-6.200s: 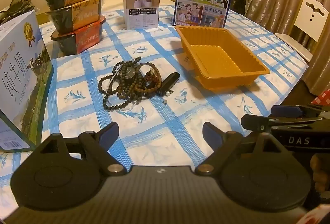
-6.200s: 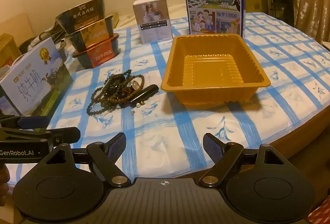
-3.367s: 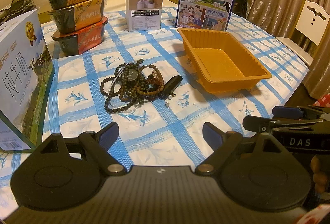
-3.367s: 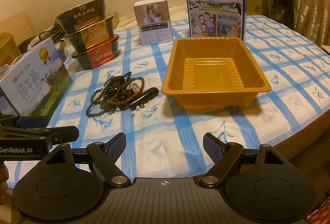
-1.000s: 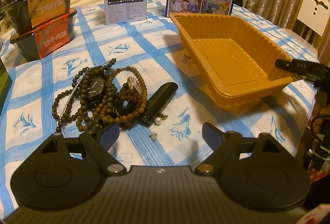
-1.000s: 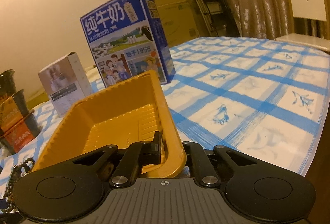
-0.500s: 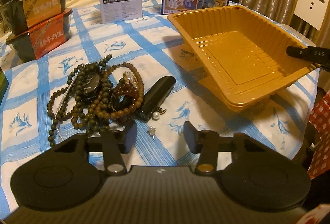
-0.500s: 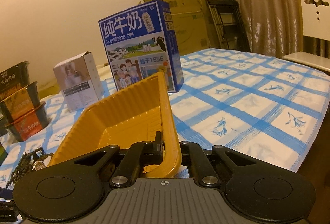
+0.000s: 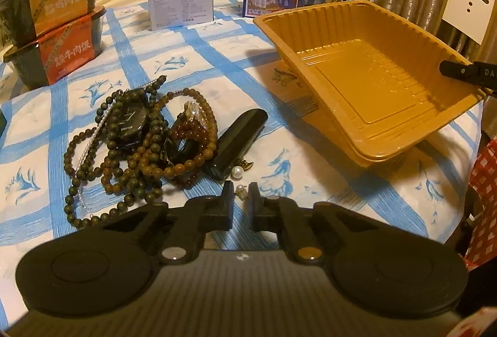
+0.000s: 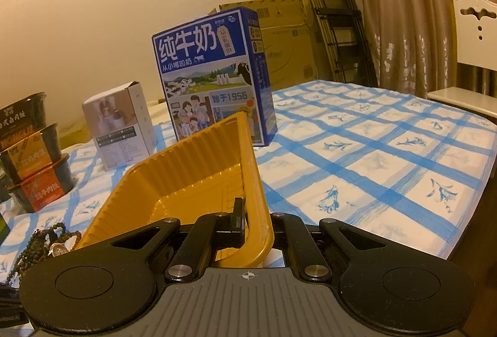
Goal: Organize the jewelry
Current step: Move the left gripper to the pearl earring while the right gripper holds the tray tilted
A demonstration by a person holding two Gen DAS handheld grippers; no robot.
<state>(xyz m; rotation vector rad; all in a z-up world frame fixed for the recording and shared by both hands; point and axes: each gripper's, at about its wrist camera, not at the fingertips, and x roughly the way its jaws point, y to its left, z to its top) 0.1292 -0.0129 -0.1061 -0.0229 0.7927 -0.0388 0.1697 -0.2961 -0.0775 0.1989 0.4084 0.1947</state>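
my left tongs [image 9: 240, 197] are closing on a tiny pearl earring [image 9: 239, 188] on the bench [image 9: 310, 181], just beside the bead pile [image 9: 139, 144]; it could squirt out or snag a strand. my right tongs [image 10: 257, 222] grip the tilted orange tray [image 9: 366, 82] by its rim; thin plastic may slip.

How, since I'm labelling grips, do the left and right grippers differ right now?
The left gripper is closing its jaws around a small pearl earring on the tablecloth; the right gripper is shut on the orange tray rim. The left lifts nothing; the right holds its tray tilted. Both are black.
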